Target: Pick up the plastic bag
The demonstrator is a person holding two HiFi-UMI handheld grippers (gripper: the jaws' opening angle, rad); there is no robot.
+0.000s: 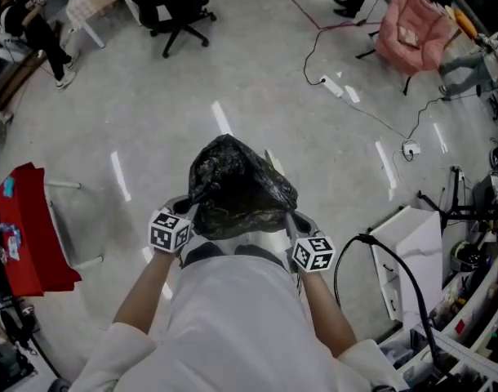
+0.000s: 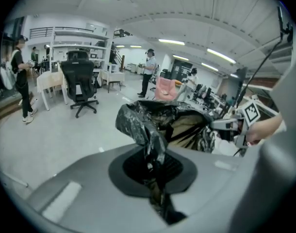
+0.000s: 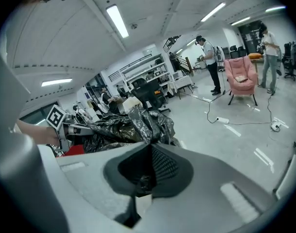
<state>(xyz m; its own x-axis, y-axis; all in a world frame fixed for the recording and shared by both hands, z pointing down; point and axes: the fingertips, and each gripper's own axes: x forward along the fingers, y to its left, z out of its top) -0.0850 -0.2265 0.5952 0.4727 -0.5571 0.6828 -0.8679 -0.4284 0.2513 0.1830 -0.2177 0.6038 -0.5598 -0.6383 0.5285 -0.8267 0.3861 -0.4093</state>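
The black plastic bag [image 1: 241,188] hangs in the air in front of the person's chest, clear of the grey floor [image 1: 265,88] and resting on nothing. It is held only at two points on its rim.

The left tongs [image 1: 188,207] are closed tight on a twisted strip of the film at the bag's left side. In the left gripper view that strip runs straight down between the two pads, with no gap showing. The right tongs [image 1: 291,216] are likewise clamped shut on a pinch of the rim at the right side, and the right gripper view shows crumpled black film caught at the meeting line of the pads.

The two grips sit on opposite sides, so the mouth is drawn wide between them and faces the person, while the body of the bag bulges away and upward. A dull tan inside surface shows through the opening.

Holding both sides probably keeps the thin film from swinging or folding shut. The bag looks limp and light, so the pinches should hold. With the bag off the floor, the pick-up appears essentially done.
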